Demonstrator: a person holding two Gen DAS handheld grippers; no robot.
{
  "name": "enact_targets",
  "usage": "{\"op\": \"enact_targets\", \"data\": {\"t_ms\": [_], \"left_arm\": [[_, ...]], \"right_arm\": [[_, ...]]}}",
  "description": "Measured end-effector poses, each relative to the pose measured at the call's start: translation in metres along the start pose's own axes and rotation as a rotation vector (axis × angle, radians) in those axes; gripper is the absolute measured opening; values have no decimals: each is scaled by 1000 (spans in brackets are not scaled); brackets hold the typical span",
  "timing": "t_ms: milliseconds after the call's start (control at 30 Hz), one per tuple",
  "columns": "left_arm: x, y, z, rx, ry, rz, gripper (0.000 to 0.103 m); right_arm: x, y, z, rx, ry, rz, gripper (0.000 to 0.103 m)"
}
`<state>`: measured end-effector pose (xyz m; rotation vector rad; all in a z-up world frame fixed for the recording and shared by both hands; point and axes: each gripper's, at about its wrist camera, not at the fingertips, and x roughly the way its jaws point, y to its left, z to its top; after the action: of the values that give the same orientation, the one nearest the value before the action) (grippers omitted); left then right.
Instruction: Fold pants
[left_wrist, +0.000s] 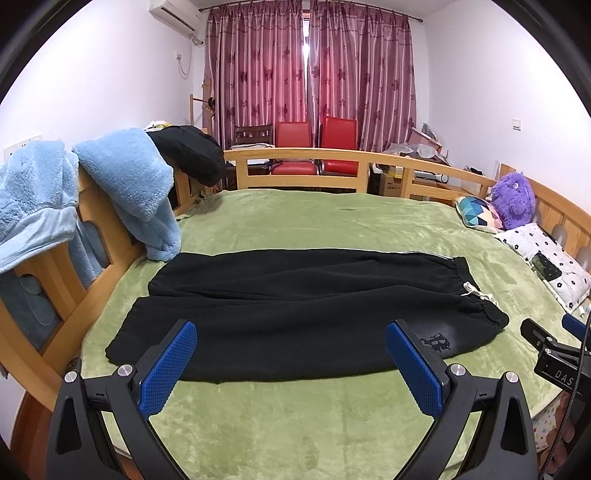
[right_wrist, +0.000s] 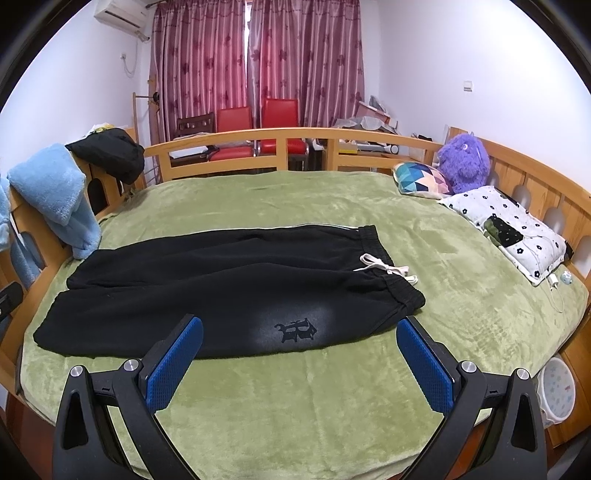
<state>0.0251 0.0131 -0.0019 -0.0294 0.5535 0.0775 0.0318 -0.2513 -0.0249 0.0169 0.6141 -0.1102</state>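
Black pants (left_wrist: 295, 314) lie flat across the green bed cover (left_wrist: 295, 417), legs side by side pointing left, waistband with a white drawstring (left_wrist: 474, 290) at the right. They also show in the right wrist view (right_wrist: 207, 295), with a dark logo (right_wrist: 295, 329) near the front edge. My left gripper (left_wrist: 291, 334) is open and empty, just above the near edge of the pants. My right gripper (right_wrist: 299, 330) is open and empty, in front of the waist end. The right gripper also shows at the right edge of the left wrist view (left_wrist: 554, 350).
A wooden bed frame (left_wrist: 332, 157) surrounds the bed. Blue fleece blankets (left_wrist: 122, 181) and a black garment (left_wrist: 192, 151) hang on the left rail. A purple plush toy (right_wrist: 463, 162), a patterned cushion (right_wrist: 421, 179) and a flowered pillow (right_wrist: 509, 229) lie at the right. Red chairs (left_wrist: 314, 147) stand behind.
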Motion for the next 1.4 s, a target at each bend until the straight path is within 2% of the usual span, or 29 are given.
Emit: {"op": "enact_targets", "data": {"t_ms": [600,733,933,1033,1100,1233,1333,1400], "left_arm": [[8,7,5,-2,-42,59,103],[20,9,6,-9,-29,37,103],[52,25,0,-62,3,18,103],[73,39,-8,-67,23,43,103],[90,50,-16,-59,62,46,103],[129,82,-39,-109,141,56,102],[154,105,-64,-136,190,49,101],[169,116,-79,-154,224,52,101]], "right_arm": [[21,11,6,-27,36,-35,103],[29,15,5,-47,24,6,103],[48,8,0,-19,-9,120,103],[68,2,-5,-2,4,139,102],[87,0,-11,-16,27,108,98],[132,-7,-31,-45,103,45,75],[163,-19,-51,-1,152,15,62],[180,-34,-61,58,188,30,57]]}}
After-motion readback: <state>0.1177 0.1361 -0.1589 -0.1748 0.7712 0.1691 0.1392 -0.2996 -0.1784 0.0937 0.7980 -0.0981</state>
